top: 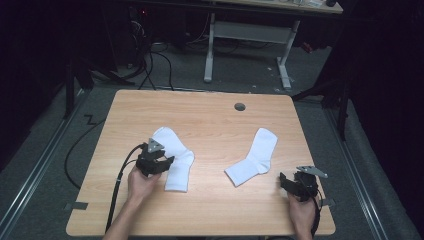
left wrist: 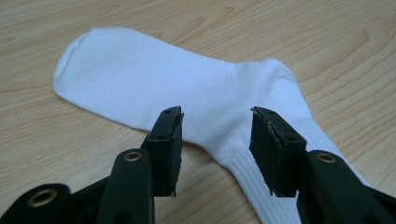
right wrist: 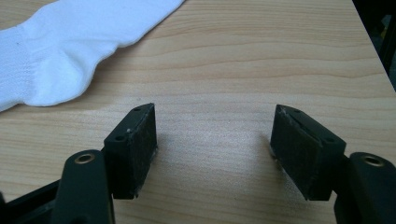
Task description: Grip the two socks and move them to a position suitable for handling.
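Two white socks lie flat on the wooden table. The left sock lies just in front of my left gripper, which is open with its jaws hovering over the sock's ankle part and nothing between them. The right sock rests near the table's middle right. My right gripper is open above bare wood near the front right corner, with that sock off to its upper left.
A round cable hole sits near the table's far edge. Black cables trail off the left side onto the grey floor. A white desk frame stands beyond the table.
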The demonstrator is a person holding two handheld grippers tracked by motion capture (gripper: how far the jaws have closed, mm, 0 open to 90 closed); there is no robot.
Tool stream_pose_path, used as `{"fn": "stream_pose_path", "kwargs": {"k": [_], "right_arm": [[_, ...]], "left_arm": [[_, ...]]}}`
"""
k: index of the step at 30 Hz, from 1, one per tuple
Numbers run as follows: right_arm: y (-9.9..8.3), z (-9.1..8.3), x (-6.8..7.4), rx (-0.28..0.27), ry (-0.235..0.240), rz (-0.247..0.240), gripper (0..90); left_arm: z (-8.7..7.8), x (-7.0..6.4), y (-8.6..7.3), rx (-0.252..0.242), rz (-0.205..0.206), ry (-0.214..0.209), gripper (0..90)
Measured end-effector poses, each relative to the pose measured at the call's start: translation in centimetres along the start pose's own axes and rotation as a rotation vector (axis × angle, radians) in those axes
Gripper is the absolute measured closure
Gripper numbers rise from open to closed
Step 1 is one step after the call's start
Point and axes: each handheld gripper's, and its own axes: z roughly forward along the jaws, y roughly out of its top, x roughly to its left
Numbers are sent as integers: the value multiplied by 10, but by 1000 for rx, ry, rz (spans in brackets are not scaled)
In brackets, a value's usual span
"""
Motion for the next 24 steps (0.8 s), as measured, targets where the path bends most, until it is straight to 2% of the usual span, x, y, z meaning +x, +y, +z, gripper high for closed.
{"fn": "stream_pose_path", "kwargs": {"k": [8,13,16,18,21,24], "right_arm": [[0,0,0,0,1,0,315],[0,0,0,0,2,-1,315],[0,0,0,-1,5,-5,325],[0,0,0,-3,11,-12,340],[0,0,0,-3,12,-12,340],[0,0,0,-3,12,-11,340]], "left_arm": [[9,-7,5,34,43,-22,523],[18,-9,3,59,64,-43,493],[22,-10,1,77,81,-41,481],[25,-9,-1,78,70,-51,472],[25,-9,-2,74,71,-43,481],[25,-12,-1,81,73,-37,544]]}}
